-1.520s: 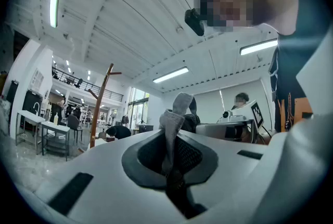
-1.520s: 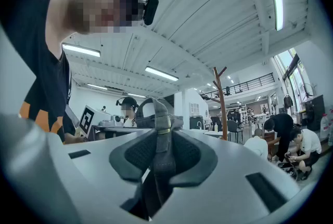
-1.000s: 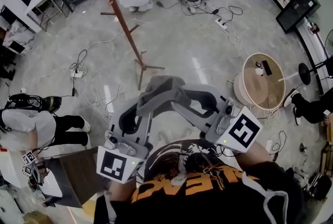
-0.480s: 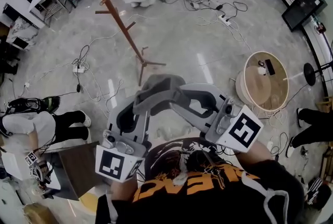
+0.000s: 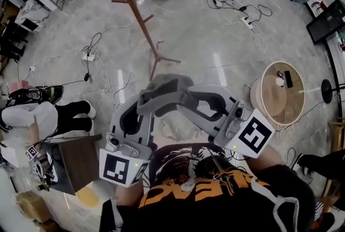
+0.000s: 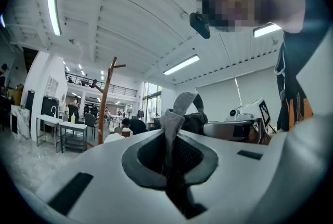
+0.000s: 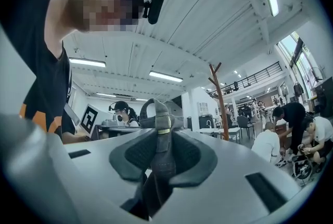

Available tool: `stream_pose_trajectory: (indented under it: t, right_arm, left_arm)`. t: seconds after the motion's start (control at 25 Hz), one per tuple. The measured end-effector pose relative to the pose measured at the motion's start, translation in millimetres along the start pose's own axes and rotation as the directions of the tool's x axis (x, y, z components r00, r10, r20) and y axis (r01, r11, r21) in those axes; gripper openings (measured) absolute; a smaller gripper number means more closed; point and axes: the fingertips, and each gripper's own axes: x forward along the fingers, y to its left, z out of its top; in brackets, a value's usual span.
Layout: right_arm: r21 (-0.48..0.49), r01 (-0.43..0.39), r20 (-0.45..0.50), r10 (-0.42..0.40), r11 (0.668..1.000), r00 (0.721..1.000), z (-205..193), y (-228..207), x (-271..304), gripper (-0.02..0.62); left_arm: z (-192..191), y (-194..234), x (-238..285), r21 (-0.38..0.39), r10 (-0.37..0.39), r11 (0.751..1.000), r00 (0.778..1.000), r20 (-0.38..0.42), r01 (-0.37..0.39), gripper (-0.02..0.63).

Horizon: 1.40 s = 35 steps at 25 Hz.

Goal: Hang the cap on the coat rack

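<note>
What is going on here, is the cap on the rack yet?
Not yet. A person holds a grey cap in front of their chest with both grippers. The left gripper is shut on a strip of its fabric, and the right gripper is shut on the strap by the buckle. The wooden coat rack stands on the floor ahead, well apart from the cap, with nothing hung on the pegs in view.

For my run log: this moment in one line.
left claw shut on cap | right claw shut on cap | coat rack ahead
</note>
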Motion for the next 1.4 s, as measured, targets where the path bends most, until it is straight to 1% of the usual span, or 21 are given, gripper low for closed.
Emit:
stream_pose_trajectory:
  t: [0.16, 0.32, 0.56, 0.64, 0.8, 0.92, 1.0, 1.04, 1.2, 1.4]
  right_arm:
    - [-0.005, 0.007, -0.017, -0.007, 1.0, 1.0, -7.0, -11.6, 33.1, 0.098]
    - [-0.037, 0.038, -0.044, -0.04, 0.999, 0.998, -18.0, -24.5, 73.9, 0.098]
    - [-0.067, 0.071, -0.056, -0.075, 0.995, 0.996, -30.8, -28.5, 144.5, 0.098]
    - [-0.066, 0.09, -0.067, -0.095, 0.994, 0.993, -38.2, -29.5, 163.2, 0.098]
    - [-0.055, 0.113, -0.087, -0.118, 0.992, 0.989, -45.9, -41.5, 198.2, 0.098]
    - [-0.046, 0.122, -0.1, -0.126, 0.991, 0.987, -48.8, -55.0, 214.1, 0.098]
    - [-0.045, 0.127, -0.104, -0.131, 0.991, 0.986, -52.8, -63.6, 217.6, 0.098]
    - [-0.045, 0.131, -0.103, -0.135, 0.99, 0.985, -54.5, -69.6, 218.8, 0.098]
    - [-0.049, 0.138, -0.085, -0.142, 0.989, 0.986, -58.7, -106.6, 226.5, 0.098]
    - [-0.038, 0.101, -0.048, -0.103, 0.994, 0.994, -60.2, -150.2, 239.1, 0.098]
  left_arm:
    - [-3.0, 35.6, 4.8, 0.017, 0.006, 1.0, 1.0, 0.001, -0.006, 0.032]
    - [-7.5, 78.2, 10.6, 0.07, 0.01, 0.998, 1.0, -0.023, -0.008, 0.032]
    - [-4.8, 150.6, 8.0, 0.024, -0.034, 0.999, 0.999, -0.007, 0.034, 0.032]
    - [-6.3, 169.8, 8.6, 0.012, -0.05, 0.999, 0.999, 0.002, 0.05, 0.032]
    - [-6.8, 207.6, 16.9, -0.009, -0.068, 0.998, 0.998, -0.006, 0.068, 0.032]
    - [-7.4, 225.5, 27.8, -0.037, -0.075, 0.996, 0.997, -0.003, 0.075, 0.032]
    - [-11.6, 231.5, 34.4, -0.039, -0.078, 0.996, 0.997, -0.008, 0.077, 0.032]
    - [-12.9, 234.2, 39.5, -0.032, -0.077, 0.997, 0.997, -0.009, 0.076, 0.032]
    - [-17.4, 245.6, 69.0, 0.039, -0.051, 0.998, 0.999, -0.005, 0.051, 0.032]
    - [-21.0, 268.3, 107.7, 0.04, -0.016, 0.999, 0.999, -0.027, 0.017, 0.032]
